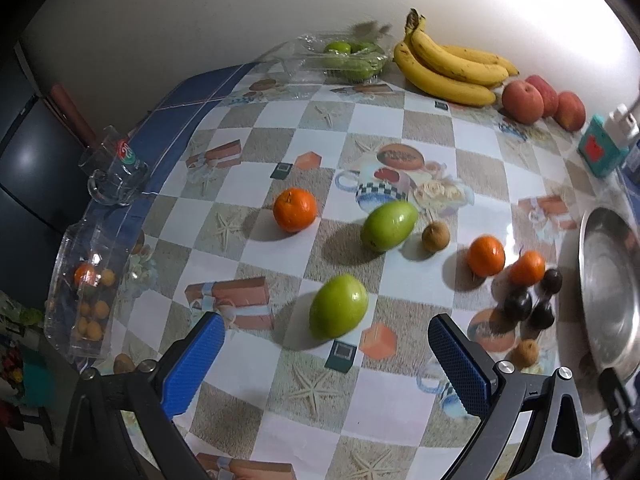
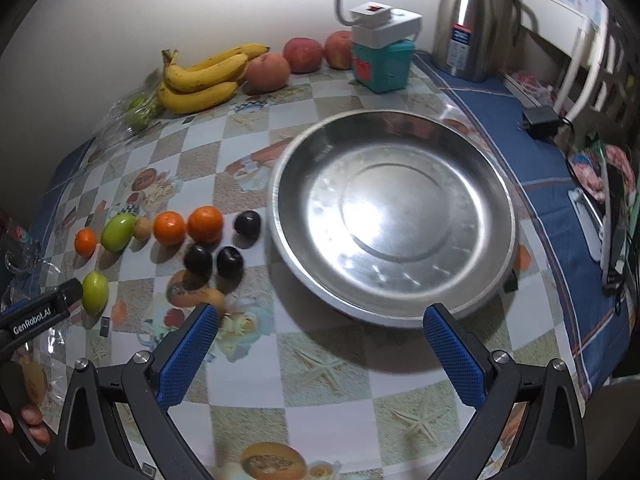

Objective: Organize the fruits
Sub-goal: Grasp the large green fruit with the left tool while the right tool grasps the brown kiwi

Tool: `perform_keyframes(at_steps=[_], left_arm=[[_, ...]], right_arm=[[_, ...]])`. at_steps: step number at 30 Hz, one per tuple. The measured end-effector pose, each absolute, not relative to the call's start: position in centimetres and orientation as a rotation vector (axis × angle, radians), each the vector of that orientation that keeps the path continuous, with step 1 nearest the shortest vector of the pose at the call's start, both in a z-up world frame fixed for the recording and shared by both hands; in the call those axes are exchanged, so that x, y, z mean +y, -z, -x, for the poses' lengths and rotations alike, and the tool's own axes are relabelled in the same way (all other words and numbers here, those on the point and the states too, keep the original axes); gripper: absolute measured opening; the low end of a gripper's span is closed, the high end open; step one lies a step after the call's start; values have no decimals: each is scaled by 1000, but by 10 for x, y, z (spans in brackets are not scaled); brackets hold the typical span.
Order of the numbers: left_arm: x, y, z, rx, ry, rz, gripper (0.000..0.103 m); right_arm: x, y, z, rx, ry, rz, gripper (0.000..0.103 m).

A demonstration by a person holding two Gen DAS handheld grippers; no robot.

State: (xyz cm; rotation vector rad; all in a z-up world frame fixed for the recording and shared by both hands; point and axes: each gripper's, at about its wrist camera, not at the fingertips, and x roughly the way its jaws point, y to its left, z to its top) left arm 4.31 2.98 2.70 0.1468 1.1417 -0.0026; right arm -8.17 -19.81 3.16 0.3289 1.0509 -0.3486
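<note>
Loose fruit lies on the checked tablecloth: two green fruits, one near (image 1: 338,306) and one farther (image 1: 389,225), three oranges (image 1: 295,209), three dark plums (image 1: 517,305) and small brown fruits (image 1: 435,236). My left gripper (image 1: 326,356) is open and empty, just short of the near green fruit. A large steel plate (image 2: 394,216) stands empty at the right. My right gripper (image 2: 320,344) is open and empty in front of the plate's near rim. The plums (image 2: 198,259) and oranges (image 2: 205,224) lie left of the plate.
Bananas (image 1: 448,66), three apples (image 1: 522,102) and a clear pack of green fruit (image 1: 348,60) line the wall. A glass mug (image 1: 116,176) and a clear box of small oranges (image 1: 90,300) sit at the left edge. A teal lamp base (image 2: 382,62) and a steel flask (image 2: 476,20) stand behind the plate.
</note>
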Motion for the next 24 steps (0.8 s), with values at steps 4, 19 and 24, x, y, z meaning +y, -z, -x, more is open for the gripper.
perform_keyframes(at_steps=[4,19,24], left_arm=[[40,-33,-58,1156,3,-66,103],[56,-15,-88,1235,-24,7,103],[49,-1,-87,1268,-10,-10,102]], right_arm=[[-184,-38,62,1055,299,-337,102],[-149,-28,4,1117,194,-351,102],[-153,-9,11,1159,210,-351,102]])
